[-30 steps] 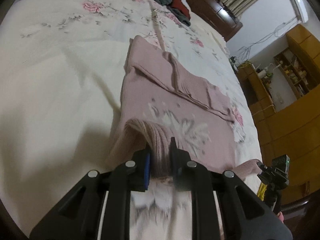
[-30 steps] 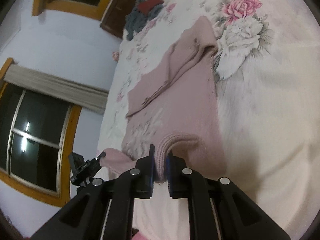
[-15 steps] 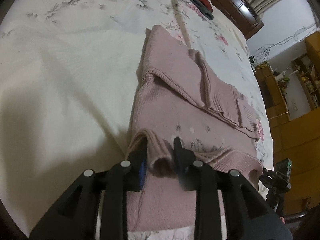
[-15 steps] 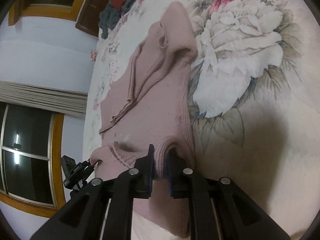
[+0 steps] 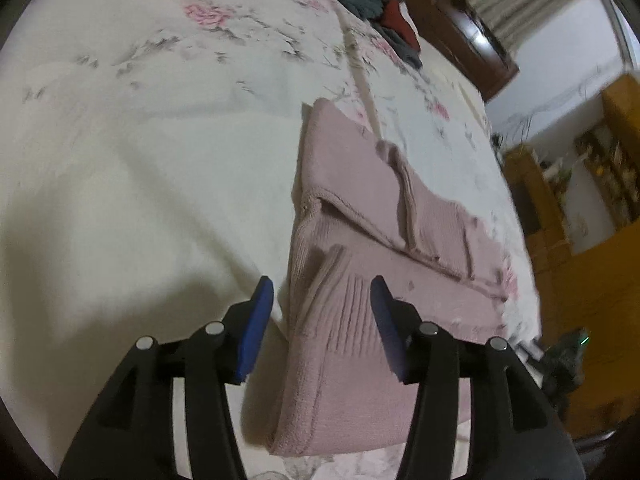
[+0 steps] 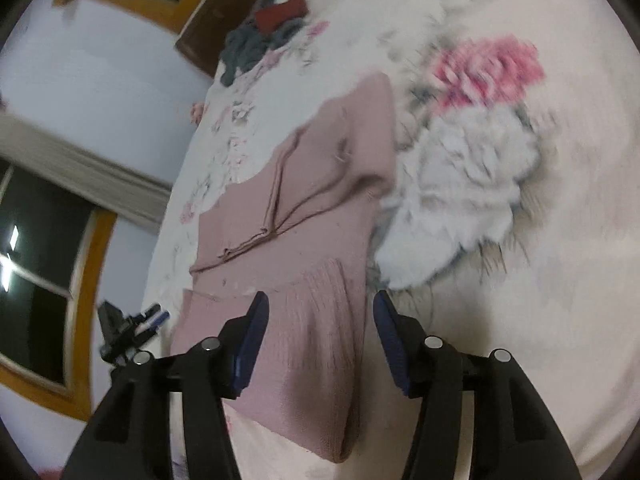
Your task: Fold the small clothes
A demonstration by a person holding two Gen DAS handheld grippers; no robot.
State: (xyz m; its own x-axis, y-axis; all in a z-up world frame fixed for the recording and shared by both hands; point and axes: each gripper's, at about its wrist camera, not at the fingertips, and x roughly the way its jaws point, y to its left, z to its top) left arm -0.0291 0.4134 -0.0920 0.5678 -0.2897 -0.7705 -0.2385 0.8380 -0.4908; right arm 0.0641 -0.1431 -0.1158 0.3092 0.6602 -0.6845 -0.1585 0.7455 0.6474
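No brand, label or legible writing anywhere in either view. Left hand-held gripper (image 5: 322,294): black frame, blue-padded jaws spread wide, pinching nothing, hovering over the near folded hem of the dusty-pink ribbed knit sweater (image 5: 372,240). Right hand-held gripper (image 6: 320,310): likewise spread, empty, poised above the same near hem of the sweater (image 6: 312,240). Sweater lying flat and folded on the bed's cream quilt printed with pink and grey flowers (image 5: 120,160), sleeves crossed over its body, lower part doubled up toward the middle, near the bed's side edge. Heap of grey and red clothes (image 5: 372,4) at the far end of the bed, against a dark wooden headboard (image 5: 472,28). Beyond the bed's edge: pale wall, orange-brown wooden cabinets (image 5: 580,240), a dark window in an orange frame (image 6: 44,264), and a small black camera on a stand (image 6: 120,330). Right view blurred.
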